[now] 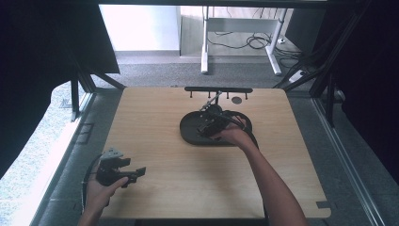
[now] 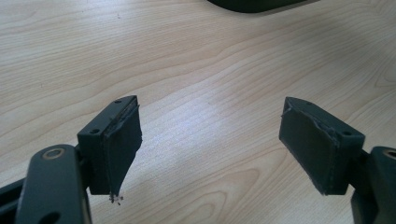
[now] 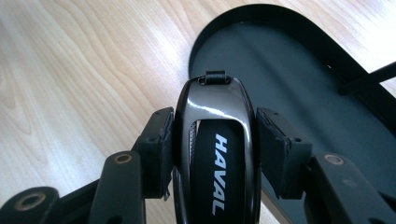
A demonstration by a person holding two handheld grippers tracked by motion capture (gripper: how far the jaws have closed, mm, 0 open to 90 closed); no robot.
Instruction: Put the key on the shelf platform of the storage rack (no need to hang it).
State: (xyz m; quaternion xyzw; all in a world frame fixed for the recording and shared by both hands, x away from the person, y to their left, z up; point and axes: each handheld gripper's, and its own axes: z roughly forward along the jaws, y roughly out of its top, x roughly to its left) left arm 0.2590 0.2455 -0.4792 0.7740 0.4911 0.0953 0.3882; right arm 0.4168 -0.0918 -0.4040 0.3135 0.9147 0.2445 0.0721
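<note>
a pale wooden table (image 1: 155, 188) is seen from above, with a black oval tray (image 1: 190, 131) lying right of centre toward its far side. over that tray the right gripper (image 3: 212, 140) is held, its jaws pinched on the sides of a glossy black haval car key fob (image 3: 215, 154). the left gripper (image 2: 210, 144) is kept at the near left edge, jaws spread over bare wood. the fob appears grasped; whether it is being set down or lifted cannot be told.

Bare table (image 1: 155, 141) left and near you is free; tray (image 1: 188, 132) rim and probably the rack (image 1: 219, 89) block beyond.
</note>
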